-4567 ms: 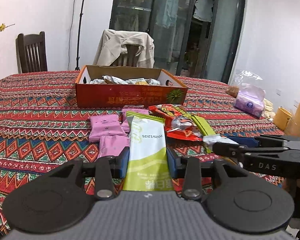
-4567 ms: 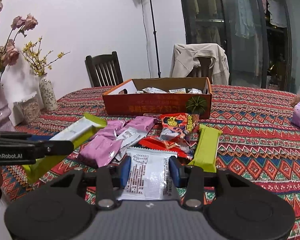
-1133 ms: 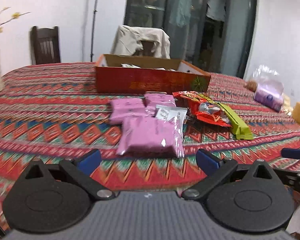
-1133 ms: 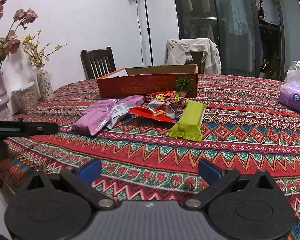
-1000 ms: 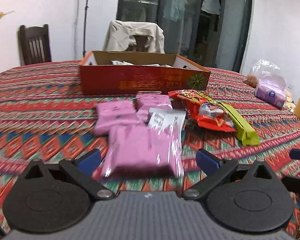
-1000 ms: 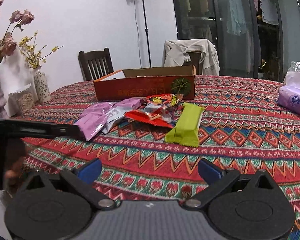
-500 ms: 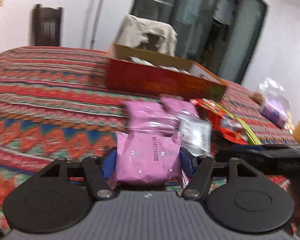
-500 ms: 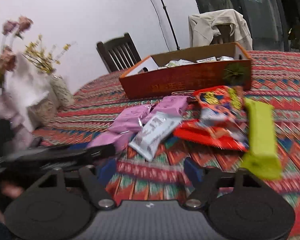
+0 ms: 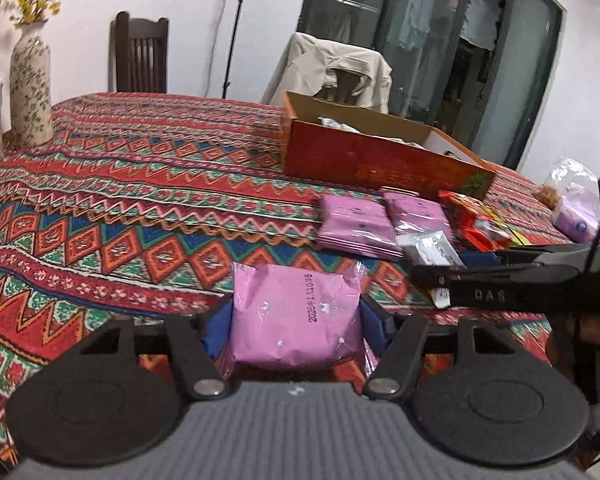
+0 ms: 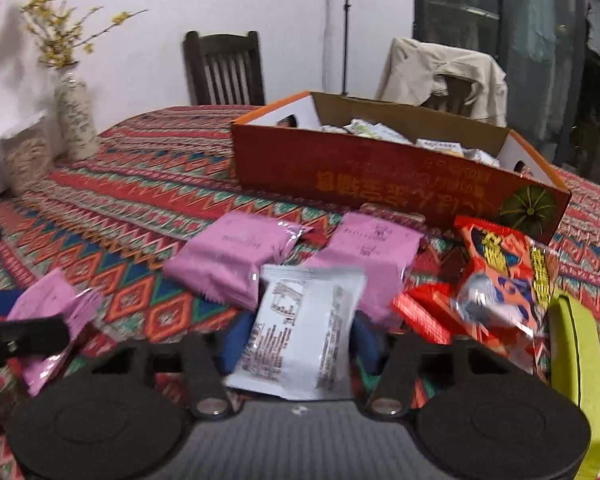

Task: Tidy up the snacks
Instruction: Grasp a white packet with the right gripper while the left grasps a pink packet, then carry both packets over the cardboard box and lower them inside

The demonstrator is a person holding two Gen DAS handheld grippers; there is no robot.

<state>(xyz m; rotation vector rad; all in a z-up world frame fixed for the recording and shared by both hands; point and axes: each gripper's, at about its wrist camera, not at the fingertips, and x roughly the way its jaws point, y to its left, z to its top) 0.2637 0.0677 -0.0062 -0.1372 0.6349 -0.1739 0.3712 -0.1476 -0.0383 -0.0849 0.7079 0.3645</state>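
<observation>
1. At the far left a flowered vase (image 9: pixel 31 88) with yellow sprigs stands near the desk (image 9: pixel 148 184) edge, well apart from the snacks, so it is clear of the working zone.
2. The left gripper (image 9: pixel 296 316) is partly closed, its blue pads pressing both sides of a pink snack packet (image 9: pixel 296 316); judging by the task, it grips the packet by its flanks to carry it to the box.
3. Two more pink packets (image 10: pixel 236 260) lie flat on the patterned cloth just in front of the box, waiting their turn.
4. The right gripper (image 10: pixel 300 336) has just been closing, and a white printed sachet (image 10: pixel 300 328) sits between its blue pads, which appear to press on it.
5. The orange cardboard box (image 10: pixel 380 176) stands open behind the pile, already holding several wrapped snacks, so it serves as the collecting place.
6. A red crisp bag (image 10: pixel 500 280) and a green bar (image 10: pixel 576 360) lie at the right, untouched.
</observation>
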